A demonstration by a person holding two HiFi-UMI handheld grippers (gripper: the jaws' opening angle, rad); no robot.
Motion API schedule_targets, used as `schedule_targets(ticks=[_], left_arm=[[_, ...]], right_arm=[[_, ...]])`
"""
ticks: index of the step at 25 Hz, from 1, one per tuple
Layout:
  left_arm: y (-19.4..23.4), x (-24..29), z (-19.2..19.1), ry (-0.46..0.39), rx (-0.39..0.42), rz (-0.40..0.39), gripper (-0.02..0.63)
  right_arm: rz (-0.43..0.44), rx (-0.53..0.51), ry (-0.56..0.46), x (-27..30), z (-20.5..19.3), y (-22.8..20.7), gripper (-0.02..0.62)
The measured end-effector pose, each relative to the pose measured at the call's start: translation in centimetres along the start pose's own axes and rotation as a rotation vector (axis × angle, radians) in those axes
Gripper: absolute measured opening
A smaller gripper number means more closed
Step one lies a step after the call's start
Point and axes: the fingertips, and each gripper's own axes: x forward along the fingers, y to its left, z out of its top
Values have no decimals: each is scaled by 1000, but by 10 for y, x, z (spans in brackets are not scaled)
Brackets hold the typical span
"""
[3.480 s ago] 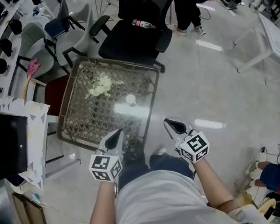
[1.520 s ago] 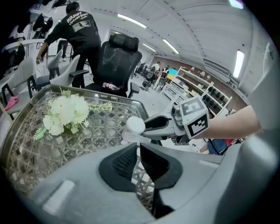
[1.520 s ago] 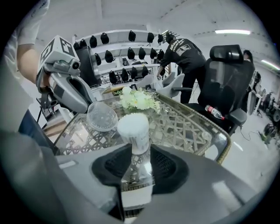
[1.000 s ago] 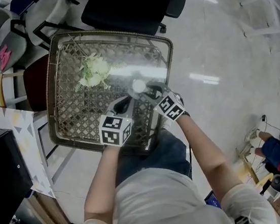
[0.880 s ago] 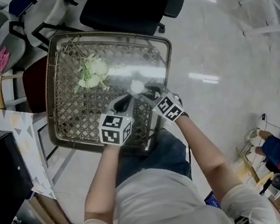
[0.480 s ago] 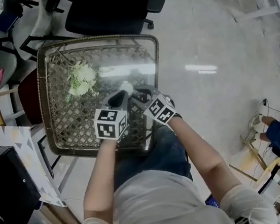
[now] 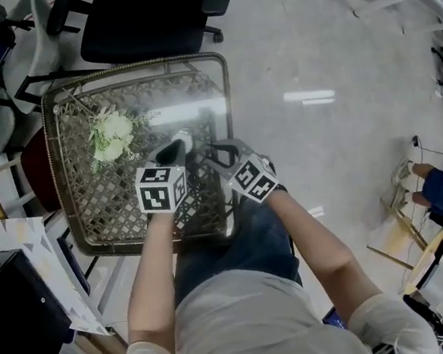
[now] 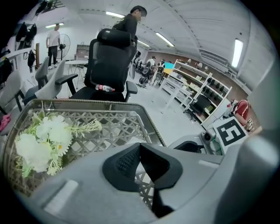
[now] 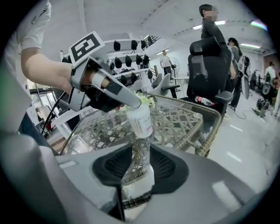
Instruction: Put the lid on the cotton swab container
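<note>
The cotton swab container (image 9: 141,124), a small clear tube with a white lid (image 9: 138,110) on top, stands on the glass-topped wicker table (image 7: 226,123). My right gripper (image 9: 139,151) is closed round its lower part, one pad on each side. My left gripper (image 9: 133,103) comes in from the left with its jaws together and its tip resting on the lid. From the head view the container (image 7: 185,139) shows as a white spot between the left gripper (image 7: 177,144) and the right gripper (image 7: 208,151). Nothing lies between the left gripper's (image 8: 140,146) own pads.
A bunch of white artificial flowers (image 7: 111,138) lies on the table's left half, also seen as flowers (image 8: 43,140) in the left gripper view. A black office chair (image 7: 152,15) stands behind the table. Other chairs, shelves and people stand further off.
Both grippers went from near my body to the table's middle and closed in on the container. Over the last second they shifted left in view, and the left tip settled on top of the container.
</note>
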Motion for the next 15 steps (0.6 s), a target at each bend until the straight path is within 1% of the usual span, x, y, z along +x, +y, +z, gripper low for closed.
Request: schedule_targets(ticks=[5,9,12,15], left_arm=[[0,2,-1,14,8,-6,8],[0,2,-2,22,19,11,8],[-1,2,-2,12,27,24,8],[0,1,0,-12,14,29,8]], right_arm=[[-18,17,-1,-9,-6,-1,121],[-37,35,-5,-18,-11,-2,121],[-50,49,-12,-25,-13,-3,121],[-56,62,-29,-32,-8,-5,121]])
